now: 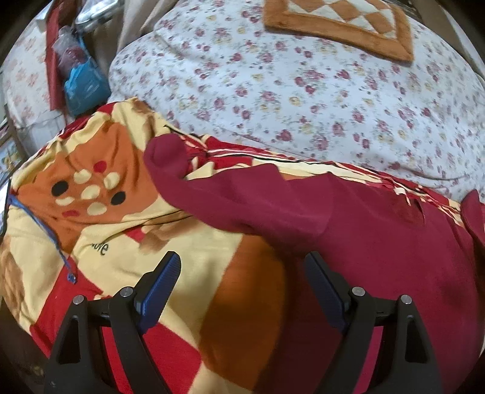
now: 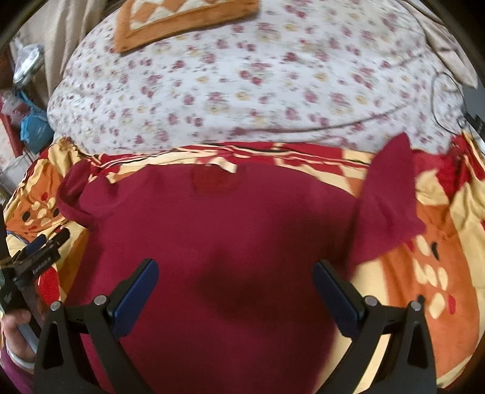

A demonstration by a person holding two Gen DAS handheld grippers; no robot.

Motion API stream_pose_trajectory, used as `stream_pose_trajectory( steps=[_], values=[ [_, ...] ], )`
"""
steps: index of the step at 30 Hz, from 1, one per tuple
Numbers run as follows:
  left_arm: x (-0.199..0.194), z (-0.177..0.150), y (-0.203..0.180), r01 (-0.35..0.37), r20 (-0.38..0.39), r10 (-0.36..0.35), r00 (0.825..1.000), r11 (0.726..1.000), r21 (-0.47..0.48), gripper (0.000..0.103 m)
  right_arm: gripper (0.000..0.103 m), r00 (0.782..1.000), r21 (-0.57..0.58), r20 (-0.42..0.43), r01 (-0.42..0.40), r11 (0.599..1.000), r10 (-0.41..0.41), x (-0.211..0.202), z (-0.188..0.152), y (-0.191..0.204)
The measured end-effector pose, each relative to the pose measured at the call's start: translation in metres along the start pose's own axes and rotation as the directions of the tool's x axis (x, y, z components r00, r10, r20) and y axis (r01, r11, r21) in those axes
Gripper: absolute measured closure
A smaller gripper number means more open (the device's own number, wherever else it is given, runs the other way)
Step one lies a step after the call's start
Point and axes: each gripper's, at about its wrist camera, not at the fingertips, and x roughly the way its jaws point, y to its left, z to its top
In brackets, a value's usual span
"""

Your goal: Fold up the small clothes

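both tongs are spread wide and hold nothing. right tongs (image 2: pixel 235 280) hover over the body of the dark red knit top (image 2: pixel 212 242); left tongs (image 1: pixel 242 272) hover at its edge, half over the red, orange and cream printed fleece blanket (image 1: pixel 127 194) beneath it. the top lies flat, sleeves out to each side. risk: a pinch may catch the blanket too and drag both, or a loose sleeve may bunch. beyond lies a white floral bedsheet (image 2: pixel 242 85).

A plain maroon shirt (image 2: pixel 212 230) lies on a red, orange and cream blanket (image 1: pixel 127 236); beyond, a white sheet (image 1: pixel 303 91) sprigged with pink flowers, and an orange-and-cream diamond-patterned cushion (image 1: pixel 342 27).
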Motion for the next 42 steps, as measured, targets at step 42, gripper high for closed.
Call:
stream_pose_trajectory(
  steps=[42],
  values=[
    [0.013,0.002,-0.021,0.034,-0.020,-0.033,0.999,0.999,0.024,0.027,0.000,0.998,0.009,-0.026,0.055,0.998,-0.055,0.048,-0.008,0.032]
  ],
)
